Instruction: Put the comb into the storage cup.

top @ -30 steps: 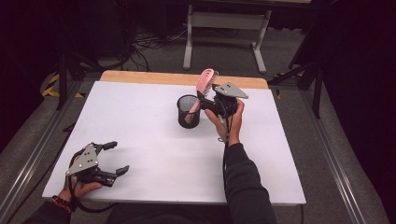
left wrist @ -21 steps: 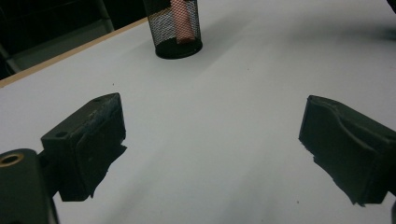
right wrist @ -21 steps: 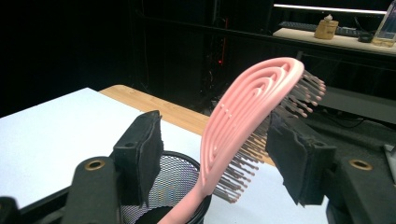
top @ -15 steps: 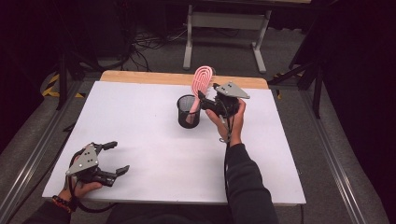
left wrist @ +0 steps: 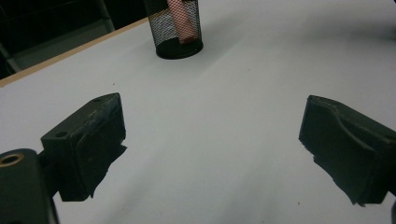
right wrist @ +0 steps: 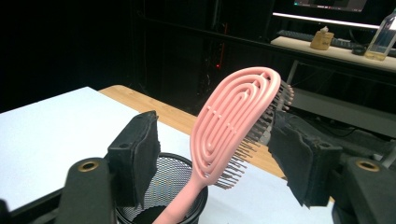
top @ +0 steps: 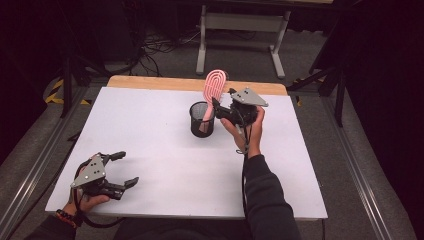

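On the white counter (top: pixel 165 165), the pink hairbrush (top: pixel 214 86) stands handle-down in the mesh cup (top: pixel 202 120); the right tool (top: pixel 220 107), just opening around its head, could topple both if it snags the bristles, while the left tool (top: pixel 122 169) rests open, well short of the cup.

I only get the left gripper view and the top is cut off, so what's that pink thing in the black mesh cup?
Observer: A pink hairbrush, handle down in the mesh cup, its head poking out above the rim.
Operator: Is the other claw grabbing it?
Observer: No. The right claw has just been opening; the brush head stands between its pads, and one pad is clearly off it.
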`<action>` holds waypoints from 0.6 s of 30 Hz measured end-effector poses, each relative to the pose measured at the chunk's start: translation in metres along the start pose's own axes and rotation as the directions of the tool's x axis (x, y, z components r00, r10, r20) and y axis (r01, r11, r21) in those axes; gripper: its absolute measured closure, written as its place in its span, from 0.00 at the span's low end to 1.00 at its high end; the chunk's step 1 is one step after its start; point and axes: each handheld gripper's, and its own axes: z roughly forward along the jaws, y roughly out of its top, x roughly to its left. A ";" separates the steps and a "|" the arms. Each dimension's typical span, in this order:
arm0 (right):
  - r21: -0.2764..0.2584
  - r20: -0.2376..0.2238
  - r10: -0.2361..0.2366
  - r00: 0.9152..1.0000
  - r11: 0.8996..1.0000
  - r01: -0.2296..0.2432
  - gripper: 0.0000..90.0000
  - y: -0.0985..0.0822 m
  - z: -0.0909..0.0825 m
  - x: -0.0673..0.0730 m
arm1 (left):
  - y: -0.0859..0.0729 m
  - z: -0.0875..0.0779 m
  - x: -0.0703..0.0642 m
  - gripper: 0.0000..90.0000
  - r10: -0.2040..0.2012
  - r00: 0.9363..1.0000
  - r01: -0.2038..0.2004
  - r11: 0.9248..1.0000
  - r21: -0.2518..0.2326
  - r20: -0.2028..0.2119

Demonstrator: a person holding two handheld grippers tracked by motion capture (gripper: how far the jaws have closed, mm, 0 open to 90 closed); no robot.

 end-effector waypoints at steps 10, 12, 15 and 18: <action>-0.010 0.008 -0.008 1.000 1.000 0.009 0.35 0.002 -0.007 0.000 | 0.000 0.000 0.000 0.09 0.001 1.000 -0.001 1.000 0.001 0.001; -0.013 0.006 -0.014 1.000 1.000 0.014 0.35 0.002 -0.008 0.000 | 0.000 0.000 0.000 0.09 0.002 1.000 -0.002 1.000 0.003 0.003; -0.015 0.009 -0.017 1.000 1.000 0.017 0.34 0.003 -0.010 0.000 | 0.000 0.000 0.000 0.09 0.003 1.000 -0.003 1.000 0.002 0.004; -0.016 0.010 -0.020 1.000 1.000 0.021 0.33 0.002 -0.012 0.000 | 0.000 0.001 0.000 0.09 0.002 1.000 -0.002 1.000 0.003 0.004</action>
